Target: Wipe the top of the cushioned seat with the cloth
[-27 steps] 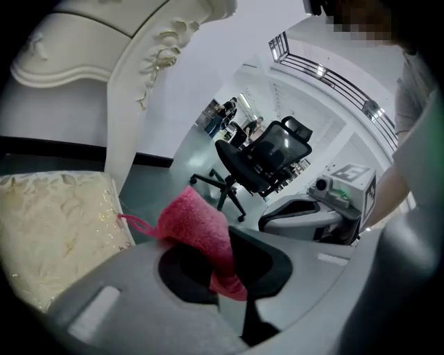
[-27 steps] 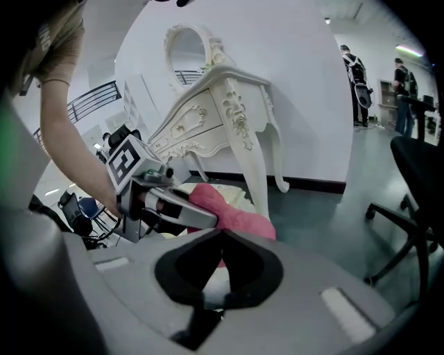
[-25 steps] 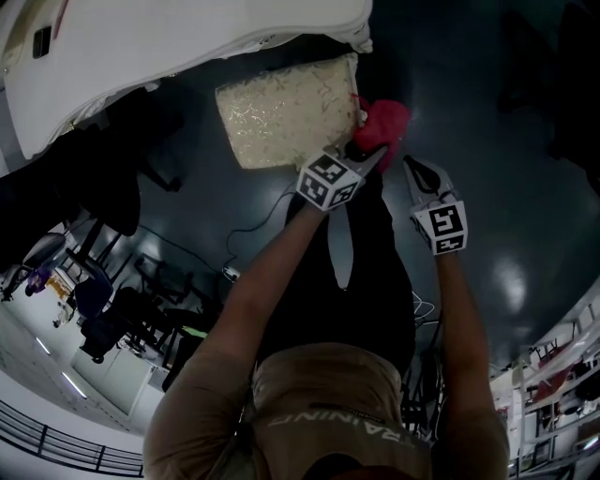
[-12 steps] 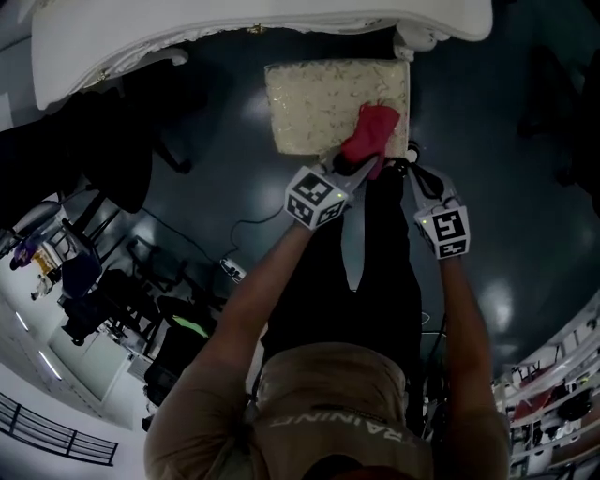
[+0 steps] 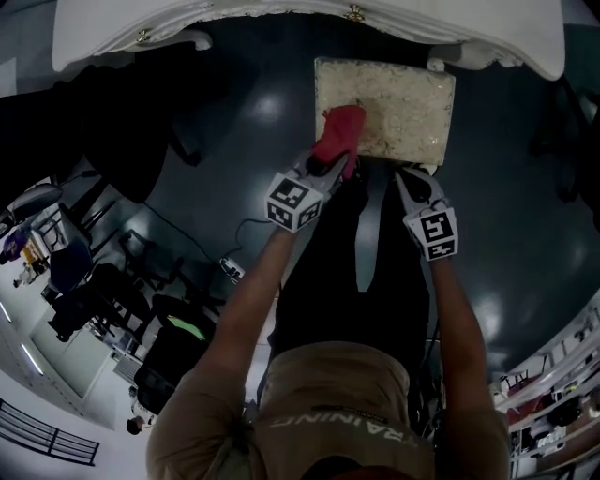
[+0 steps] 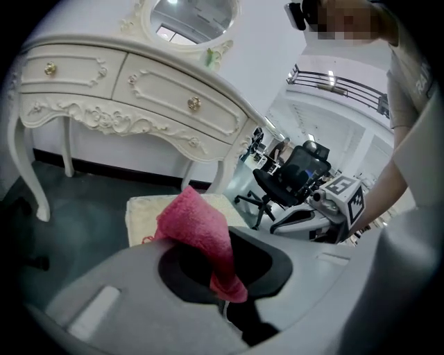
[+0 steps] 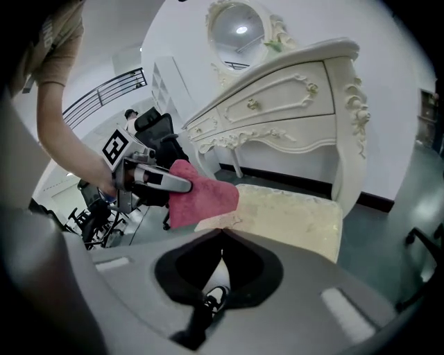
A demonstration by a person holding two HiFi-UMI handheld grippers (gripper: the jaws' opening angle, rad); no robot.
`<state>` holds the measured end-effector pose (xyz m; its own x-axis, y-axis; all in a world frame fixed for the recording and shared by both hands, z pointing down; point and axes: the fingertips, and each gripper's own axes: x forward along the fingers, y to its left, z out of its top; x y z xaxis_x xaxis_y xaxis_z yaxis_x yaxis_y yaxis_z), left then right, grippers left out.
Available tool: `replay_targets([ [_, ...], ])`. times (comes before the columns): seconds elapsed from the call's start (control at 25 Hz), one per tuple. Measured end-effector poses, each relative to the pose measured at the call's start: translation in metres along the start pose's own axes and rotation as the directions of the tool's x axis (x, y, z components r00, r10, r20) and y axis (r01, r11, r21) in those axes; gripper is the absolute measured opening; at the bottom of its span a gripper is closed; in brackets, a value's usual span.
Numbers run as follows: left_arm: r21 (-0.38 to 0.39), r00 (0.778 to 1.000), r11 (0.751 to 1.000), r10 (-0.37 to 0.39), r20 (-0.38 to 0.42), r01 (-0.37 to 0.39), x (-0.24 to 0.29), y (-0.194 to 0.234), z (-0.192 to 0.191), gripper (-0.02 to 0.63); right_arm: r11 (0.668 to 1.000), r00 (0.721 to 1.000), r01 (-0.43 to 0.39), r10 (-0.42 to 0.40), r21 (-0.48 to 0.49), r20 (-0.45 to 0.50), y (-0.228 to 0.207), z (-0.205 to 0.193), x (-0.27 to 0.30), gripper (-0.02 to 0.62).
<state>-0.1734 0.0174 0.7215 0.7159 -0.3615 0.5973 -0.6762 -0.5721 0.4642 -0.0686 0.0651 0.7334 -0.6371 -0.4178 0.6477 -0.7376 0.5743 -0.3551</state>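
Over the last second the cloth [image 5: 339, 131] has crossed the cushioned seat [image 5: 403, 103], from off its right-hand near corner to its left near part. The seat itself now sits further right in the head view, so the head has turned too.

Head view: the left tool [image 5: 328, 167] reaches forward with the red cloth bunched at its tip, lying on the seat's pale patterned top by the left edge. The right tool [image 5: 408, 183] hangs over the floor just short of the seat's near edge and touches nothing. The white dressing table [image 5: 281, 23] stands beyond the seat.

Left gripper view: the tool is clenched on the cloth, a fold of it pinched between the jaws and the rest standing up ahead of them, with the seat below and behind.

Right gripper view: the jaws are closed together on nothing. Ahead, the left tool presses the cloth at the seat's corner.

The wiping looks to be under way, with one pass along the near side made. The far and right-hand parts probably still need cover, so the next move calls for drawing the cloth back across, further in, held flat and low.
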Motion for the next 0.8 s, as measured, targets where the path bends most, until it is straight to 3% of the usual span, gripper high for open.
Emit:
replay_targets([
  [0.24, -0.041, 0.998, 0.997, 0.068, -0.008, -0.069, -0.052, 0.055, -0.023, 0.041, 0.999, 0.998, -0.043, 0.042, -0.024, -0.039, 0.048, 0.01, 0.036, 0.003],
  [0.52, -0.097, 0.991, 0.987, 0.13, -0.027, -0.132, -0.076, 0.105, -0.059, 0.041, 0.995, 0.995, -0.08, 0.077, -0.056, -0.066, 0.071, 0.021, 0.074, 0.004],
  [0.8, -0.119, 0.993, 0.988, 0.085, -0.081, -0.094, -0.052, 0.109, -0.096, 0.041, 0.994, 0.992, -0.088, 0.082, -0.067, -0.093, 0.076, 0.019, 0.09, 0.003],
])
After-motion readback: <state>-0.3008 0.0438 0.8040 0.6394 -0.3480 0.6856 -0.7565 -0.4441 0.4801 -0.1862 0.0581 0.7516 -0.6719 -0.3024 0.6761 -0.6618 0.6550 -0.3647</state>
